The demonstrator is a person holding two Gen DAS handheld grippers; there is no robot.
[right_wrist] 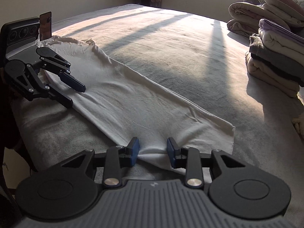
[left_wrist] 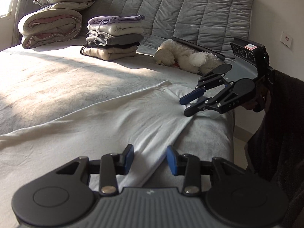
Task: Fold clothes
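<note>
A long white garment [left_wrist: 114, 125], folded lengthwise into a strip, lies flat along the near side of the grey bed [left_wrist: 47, 79]. My left gripper [left_wrist: 150, 159] is open at one end of it, and the cloth runs between its blue pads without being pressed. In the right wrist view the same left gripper [right_wrist: 77, 97] has one finger over the cloth and the other beside its edge. My right gripper [right_wrist: 153, 152] is open at the other end of the garment [right_wrist: 133, 98], where the hem bunches slightly between the pads. It also shows in the left wrist view [left_wrist: 184, 107].
A stack of folded clothes [left_wrist: 114, 38] and rolled quilts with pillows [left_wrist: 51, 28] sit at the head of the bed. A white plush toy [left_wrist: 186, 57] lies near the quilted headboard [left_wrist: 190, 9]. The bed's edge [left_wrist: 229, 133] drops beside a dark sleeve [left_wrist: 281, 114].
</note>
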